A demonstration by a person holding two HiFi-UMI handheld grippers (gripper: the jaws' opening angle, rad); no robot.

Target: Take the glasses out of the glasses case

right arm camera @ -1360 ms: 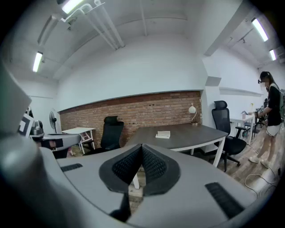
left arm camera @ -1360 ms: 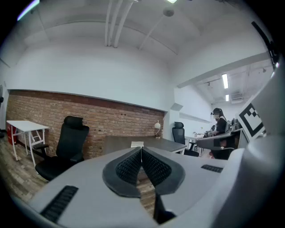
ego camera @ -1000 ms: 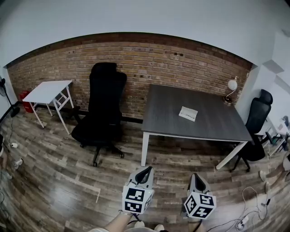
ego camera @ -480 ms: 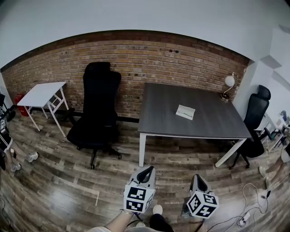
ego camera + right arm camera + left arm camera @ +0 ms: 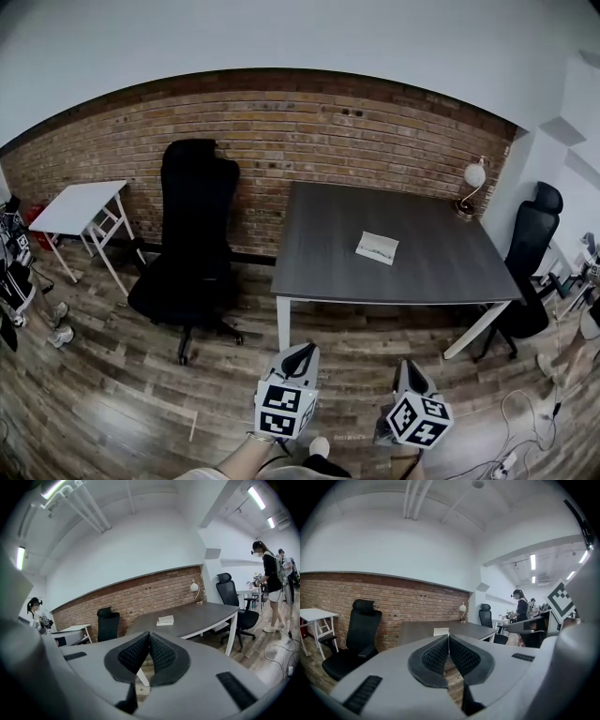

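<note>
A small white glasses case (image 5: 377, 248) lies shut on the dark grey table (image 5: 431, 272), well ahead of both grippers. It also shows far off as the pale case (image 5: 440, 632) in the left gripper view and the case (image 5: 165, 620) in the right gripper view. My left gripper (image 5: 302, 349) and right gripper (image 5: 407, 364) hang side by side over the wooden floor, short of the table's front edge. The left gripper (image 5: 449, 637) has its pads pressed together with nothing between them. The right gripper (image 5: 149, 633) is likewise shut and empty.
A tall black office chair (image 5: 192, 234) stands left of the table against the brick wall. A small white table (image 5: 80, 202) is farther left. A globe lamp (image 5: 476, 178) sits on the table's far right corner, a second black chair (image 5: 534, 262) beside it. Cables (image 5: 511, 441) lie at right. A person (image 5: 269, 588) stands beyond.
Both grippers have been carried forward toward the table, still shut. The table and case have shifted left and slightly nearer in the head view. A person's legs have come into view at far left.
</note>
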